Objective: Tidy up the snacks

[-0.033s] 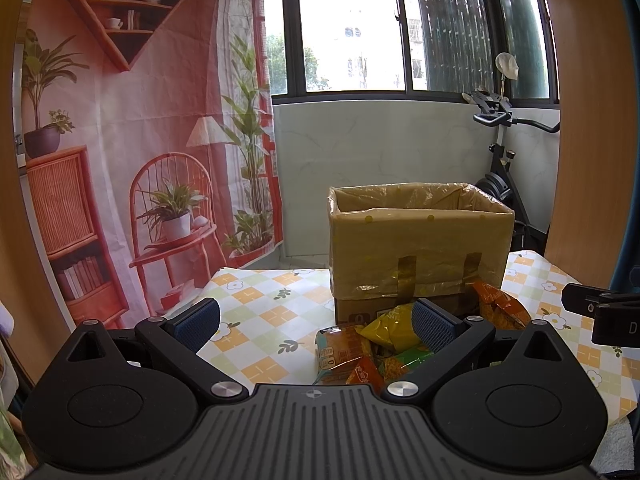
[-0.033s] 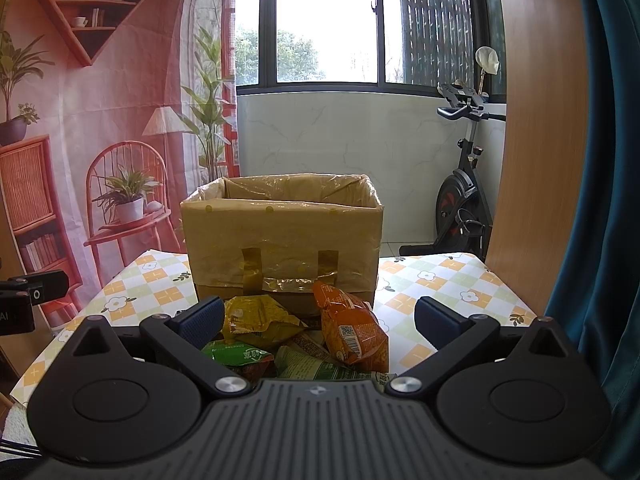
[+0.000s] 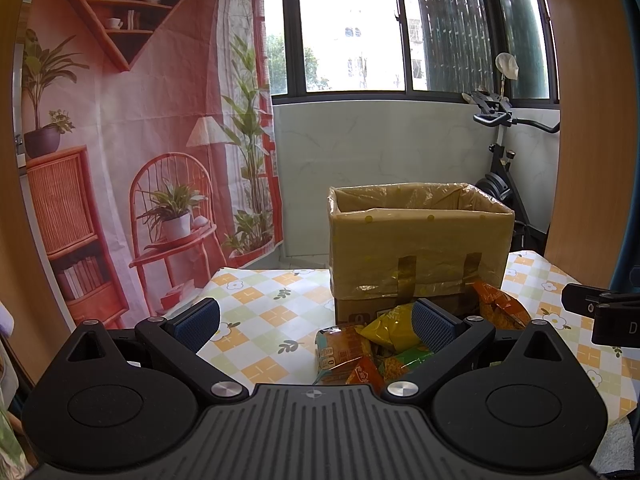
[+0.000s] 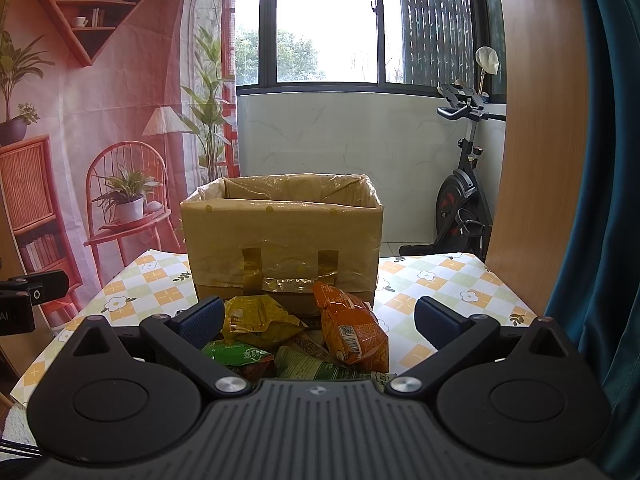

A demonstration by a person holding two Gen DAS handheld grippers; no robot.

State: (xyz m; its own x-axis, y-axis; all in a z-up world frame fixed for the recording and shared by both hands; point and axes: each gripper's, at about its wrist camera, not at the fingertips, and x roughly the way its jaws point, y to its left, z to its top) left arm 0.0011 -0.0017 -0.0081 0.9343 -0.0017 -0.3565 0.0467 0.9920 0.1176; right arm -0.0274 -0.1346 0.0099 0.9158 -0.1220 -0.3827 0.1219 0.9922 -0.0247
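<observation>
where both grippers' jaws gape empty, crinkled snack packets, orange, yellow, green, before lined box

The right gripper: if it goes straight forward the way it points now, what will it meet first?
Probably the orange snack bag, standing between the open fingers of the right gripper, with the cardboard box behind it. Depth is unclear.

Snack packets heaped before box
</observation>
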